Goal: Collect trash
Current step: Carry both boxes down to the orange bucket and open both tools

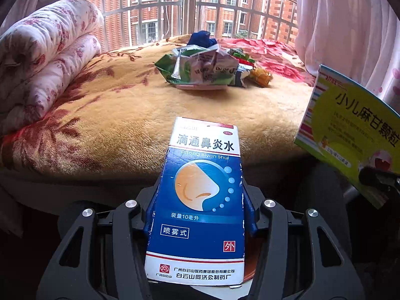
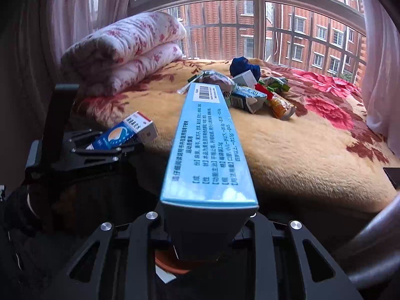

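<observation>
My left gripper (image 1: 200,216) is shut on a blue and white nasal spray box (image 1: 200,200), held upright over the bed's near edge. In the right wrist view that same left gripper (image 2: 105,146) and nasal spray box (image 2: 125,132) appear at the left. My right gripper (image 2: 210,225) is shut on a long medicine box, whose light blue side (image 2: 207,150) points toward the bed. Its yellow-green face (image 1: 350,130) shows at the right of the left wrist view. A pile of crumpled wrappers and small cartons (image 1: 207,67) (image 2: 245,92) lies on the bed ahead of both grippers.
The bed has a tan and red floral blanket (image 1: 125,115) (image 2: 300,145). A folded floral quilt (image 1: 45,57) (image 2: 125,50) lies at its left. A dark blue cloth (image 1: 201,38) (image 2: 243,66) sits behind the pile. A barred window (image 1: 190,5) and pink curtains (image 1: 345,25) lie beyond.
</observation>
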{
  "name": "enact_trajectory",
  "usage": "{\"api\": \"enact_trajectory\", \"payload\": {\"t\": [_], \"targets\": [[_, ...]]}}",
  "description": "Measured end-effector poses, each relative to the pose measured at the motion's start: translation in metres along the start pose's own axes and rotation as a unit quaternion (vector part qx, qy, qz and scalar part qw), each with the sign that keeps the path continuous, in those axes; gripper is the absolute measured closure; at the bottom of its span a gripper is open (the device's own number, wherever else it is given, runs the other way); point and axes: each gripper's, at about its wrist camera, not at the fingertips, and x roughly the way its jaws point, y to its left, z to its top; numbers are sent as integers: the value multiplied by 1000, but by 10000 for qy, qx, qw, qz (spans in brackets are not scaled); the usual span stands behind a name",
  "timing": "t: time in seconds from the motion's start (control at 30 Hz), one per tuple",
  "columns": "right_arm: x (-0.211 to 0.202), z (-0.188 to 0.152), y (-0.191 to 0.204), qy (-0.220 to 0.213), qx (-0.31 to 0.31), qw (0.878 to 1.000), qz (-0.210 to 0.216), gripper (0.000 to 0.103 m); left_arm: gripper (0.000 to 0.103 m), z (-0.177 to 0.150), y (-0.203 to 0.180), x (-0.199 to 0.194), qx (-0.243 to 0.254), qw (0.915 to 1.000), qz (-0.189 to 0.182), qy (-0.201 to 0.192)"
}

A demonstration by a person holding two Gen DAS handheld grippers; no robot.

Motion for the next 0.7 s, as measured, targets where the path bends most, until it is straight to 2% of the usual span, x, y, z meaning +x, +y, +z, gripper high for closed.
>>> {"api": "enact_trajectory", "payload": {"t": [0.13,0.3,0.53,0.7], "targets": [[2,-21,11,308,-273,9991,90,74,52,-11,-6,7,141,9994,-22,307],[23,-34,19,802,-454,9955,241,74,52,-25,-10,25,326,9964,-20,783],[60,-35,13,1464,-302,9876,476,74,52,-46,-10,61,390,9869,-153,1557],[82,-31,9,1811,-411,9809,574,74,52,-55,-7,83,440,9788,-215,1989]]}}
